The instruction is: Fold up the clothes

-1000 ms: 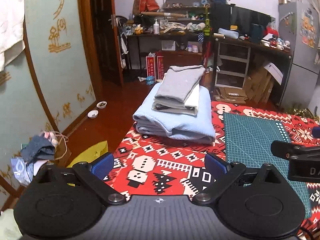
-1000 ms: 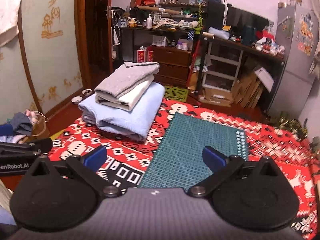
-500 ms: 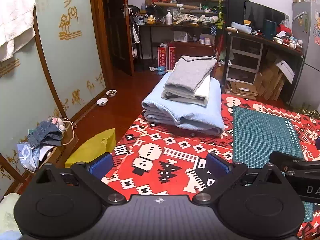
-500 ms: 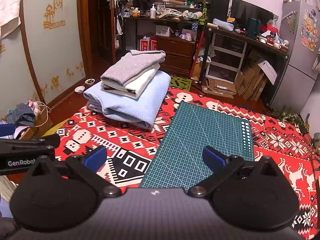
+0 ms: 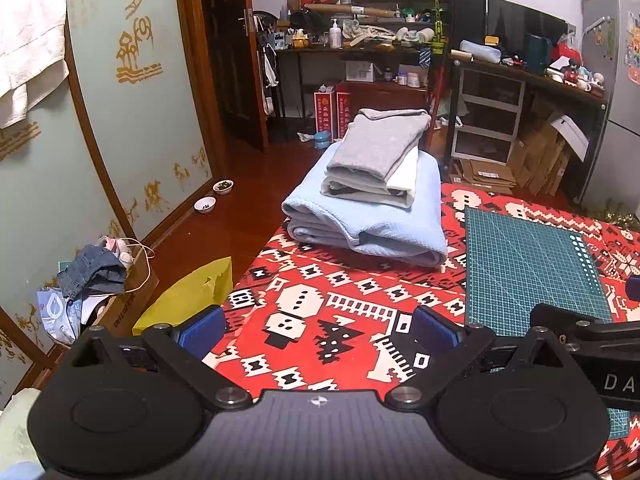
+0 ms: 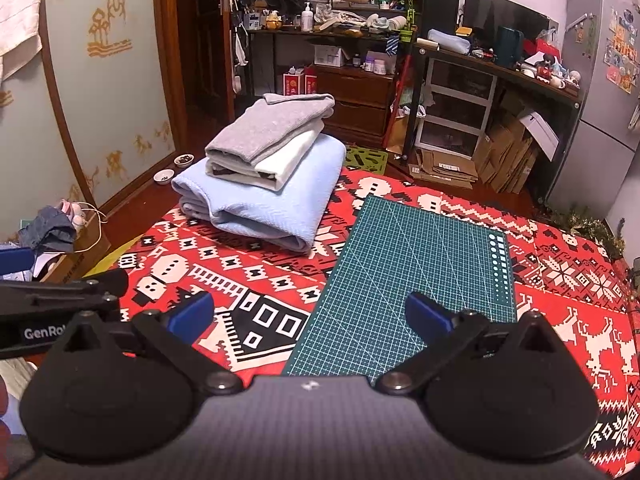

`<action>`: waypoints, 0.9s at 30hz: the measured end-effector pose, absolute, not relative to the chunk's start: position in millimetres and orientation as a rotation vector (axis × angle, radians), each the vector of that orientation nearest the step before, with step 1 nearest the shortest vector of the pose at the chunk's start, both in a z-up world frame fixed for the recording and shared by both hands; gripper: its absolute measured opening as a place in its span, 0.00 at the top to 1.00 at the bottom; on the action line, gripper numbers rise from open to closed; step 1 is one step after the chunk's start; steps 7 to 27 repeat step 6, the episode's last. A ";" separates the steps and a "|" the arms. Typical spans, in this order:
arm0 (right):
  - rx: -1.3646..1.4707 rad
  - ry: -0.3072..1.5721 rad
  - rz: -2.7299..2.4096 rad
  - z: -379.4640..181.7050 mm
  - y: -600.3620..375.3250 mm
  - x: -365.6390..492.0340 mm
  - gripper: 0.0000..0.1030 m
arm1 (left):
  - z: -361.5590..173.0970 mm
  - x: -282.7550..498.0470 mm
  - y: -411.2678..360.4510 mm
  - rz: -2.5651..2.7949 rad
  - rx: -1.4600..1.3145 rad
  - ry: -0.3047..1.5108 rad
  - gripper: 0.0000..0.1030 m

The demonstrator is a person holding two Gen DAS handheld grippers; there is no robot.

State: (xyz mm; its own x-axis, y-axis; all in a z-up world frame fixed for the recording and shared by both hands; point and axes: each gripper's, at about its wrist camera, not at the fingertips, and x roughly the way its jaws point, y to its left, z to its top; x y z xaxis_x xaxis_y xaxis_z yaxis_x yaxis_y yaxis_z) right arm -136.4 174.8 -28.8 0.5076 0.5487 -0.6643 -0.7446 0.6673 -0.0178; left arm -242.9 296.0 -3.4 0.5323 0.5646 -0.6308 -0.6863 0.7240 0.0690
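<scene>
Your table (image 5: 360,304), covered in a red patterned cloth, fills both views; beyond it stand cluttered shelves (image 6: 352,28) and a dark desk (image 6: 492,68), and only the right wrist view shows the grey refrigerator (image 6: 600,80) in full, with its magnets. On the far left part of the table lies the stack of folded clothes (image 5: 372,200): a light blue layer at the bottom, a white one above it, a grey one on top. Just beside the stack lies a green cutting mat (image 6: 412,280), bare. On the floor to the left, seen best from the left wrist, sit a yellow bag (image 5: 188,296), a box heaped with denim (image 5: 92,272), and two small bowls (image 5: 214,196). Your left claw (image 5: 318,328) and right claw (image 6: 306,312) both hang wide apart, holding nothing, well short of the stack. The neighbouring claw's body reads "GenRo" in the right view and "DA" in the left.
</scene>
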 end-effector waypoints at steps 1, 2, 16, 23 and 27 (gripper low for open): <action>-0.321 0.675 0.795 -29.0 174.8 -136.7 0.00 | -3.3 -242.9 295.9 0.752 -0.196 0.676 0.02; -0.322 0.675 0.795 -29.3 174.9 -136.7 0.00 | -3.2 -243.0 295.9 0.752 -0.195 0.676 0.02; -0.320 0.678 0.794 -30.0 175.3 -136.4 0.00 | -3.0 -243.3 296.2 0.753 -0.195 0.678 0.02; -0.320 0.678 0.794 -30.0 175.3 -136.4 0.00 | -3.0 -243.3 296.2 0.753 -0.195 0.678 0.02; -0.320 0.678 0.794 -30.0 175.3 -136.4 0.00 | -3.0 -243.3 296.2 0.753 -0.195 0.678 0.02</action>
